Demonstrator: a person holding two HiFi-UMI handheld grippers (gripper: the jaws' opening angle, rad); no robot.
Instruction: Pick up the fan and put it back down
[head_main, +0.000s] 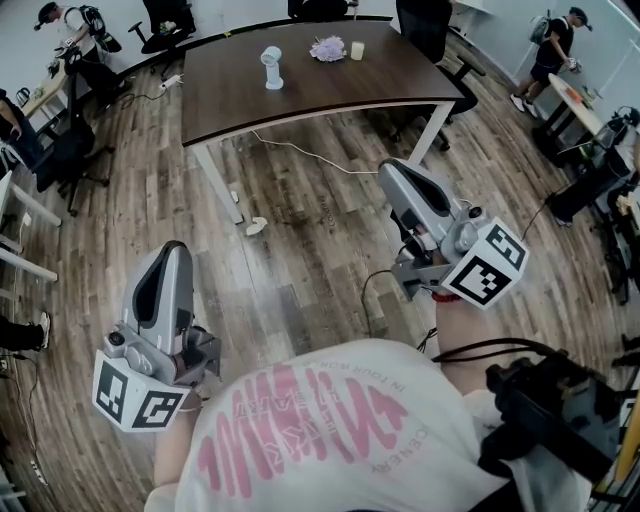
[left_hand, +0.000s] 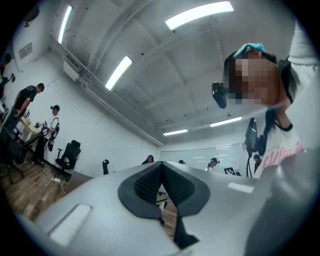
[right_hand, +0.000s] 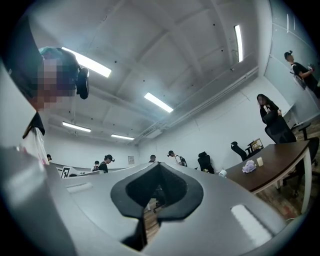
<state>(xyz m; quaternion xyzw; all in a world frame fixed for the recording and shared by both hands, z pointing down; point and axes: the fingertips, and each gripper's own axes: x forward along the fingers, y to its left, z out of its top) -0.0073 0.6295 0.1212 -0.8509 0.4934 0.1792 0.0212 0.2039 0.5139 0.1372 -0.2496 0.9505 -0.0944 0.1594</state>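
Observation:
The fan (head_main: 272, 68), small and pale with a round head on a short stand, stands upright on the dark brown table (head_main: 300, 90) at the far side of the room. Both grippers are held over the wood floor, well short of the table. My left gripper (head_main: 172, 250) is at the lower left and my right gripper (head_main: 392, 170) at the right, nearer the table's front corner. In the left gripper view the left gripper's (left_hand: 161, 165) pads meet with nothing between them. In the right gripper view the right gripper (right_hand: 159, 166) is shut and empty too.
A purple flower bunch (head_main: 327, 47) and a small cup (head_main: 357, 50) sit on the table behind the fan. A white cable (head_main: 300, 152) trails under the table, near a white object (head_main: 256, 227) on the floor. Office chairs (head_main: 70, 150), side desks and other people ring the room.

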